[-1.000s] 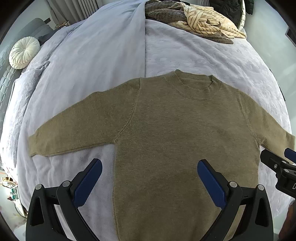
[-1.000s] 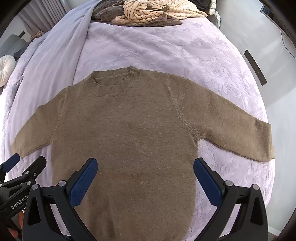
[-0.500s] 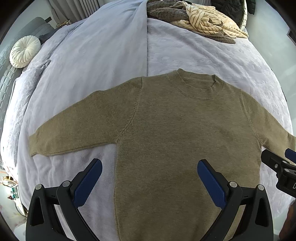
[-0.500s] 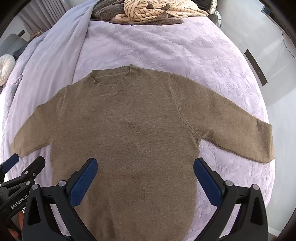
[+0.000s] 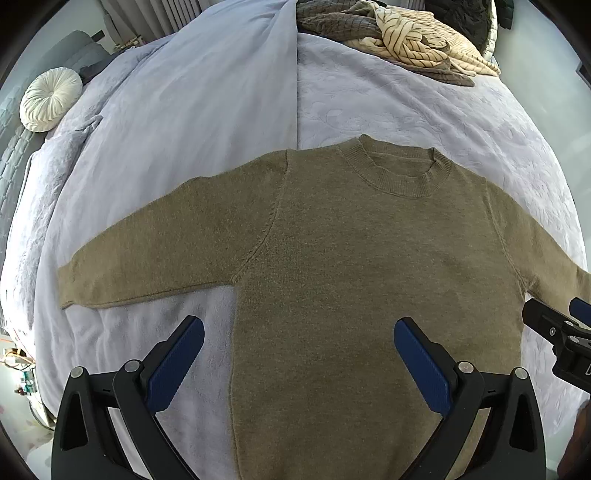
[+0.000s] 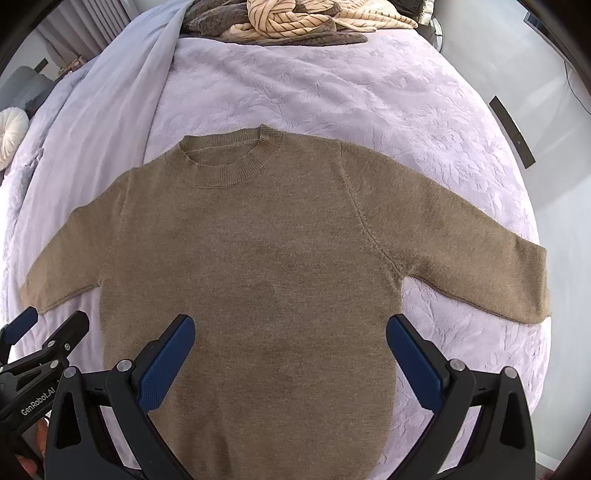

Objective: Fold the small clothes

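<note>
An olive-brown knit sweater (image 5: pixel 351 266) lies flat and face up on the lilac bed cover, both sleeves spread out; it also shows in the right wrist view (image 6: pixel 258 266). My left gripper (image 5: pixel 299 354) is open and empty, hovering above the sweater's lower left side, near the left hem edge. My right gripper (image 6: pixel 291 350) is open and empty above the sweater's lower right body. Each gripper shows at the edge of the other's view: the right one (image 5: pixel 561 332) and the left one (image 6: pixel 33 343).
A heap of beige striped and grey knit clothes (image 5: pixel 402 40) lies at the far end of the bed, also in the right wrist view (image 6: pixel 295 18). A round white cushion (image 5: pixel 50 98) sits at the far left. The bed's right edge (image 6: pixel 532 221) drops to the floor.
Both views have shifted slightly so the sweater and the far clothes sit a little lower in frame; the sweater itself has not moved and both grippers stay open.
</note>
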The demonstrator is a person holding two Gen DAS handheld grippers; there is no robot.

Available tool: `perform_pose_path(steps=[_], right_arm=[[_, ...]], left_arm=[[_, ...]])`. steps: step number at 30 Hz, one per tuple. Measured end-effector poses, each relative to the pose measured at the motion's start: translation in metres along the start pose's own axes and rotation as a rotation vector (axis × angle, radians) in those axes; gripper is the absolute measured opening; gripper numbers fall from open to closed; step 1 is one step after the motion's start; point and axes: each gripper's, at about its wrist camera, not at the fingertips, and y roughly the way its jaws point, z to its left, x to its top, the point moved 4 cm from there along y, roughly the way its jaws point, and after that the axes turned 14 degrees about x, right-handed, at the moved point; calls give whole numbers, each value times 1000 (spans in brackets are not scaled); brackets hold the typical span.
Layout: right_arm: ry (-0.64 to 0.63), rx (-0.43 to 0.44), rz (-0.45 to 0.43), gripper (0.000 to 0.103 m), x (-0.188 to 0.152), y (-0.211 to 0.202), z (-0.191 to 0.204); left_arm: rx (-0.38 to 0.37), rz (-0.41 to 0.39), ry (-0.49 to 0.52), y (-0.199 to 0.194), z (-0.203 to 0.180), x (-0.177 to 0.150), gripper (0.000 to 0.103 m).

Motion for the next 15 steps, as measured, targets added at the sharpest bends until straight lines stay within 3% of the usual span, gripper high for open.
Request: perform_pose_path(steps=[15], right_arm=[[2, -6, 23, 103, -1, 9, 0]], left_arm=[[34, 45, 10, 8, 2, -2, 103]])
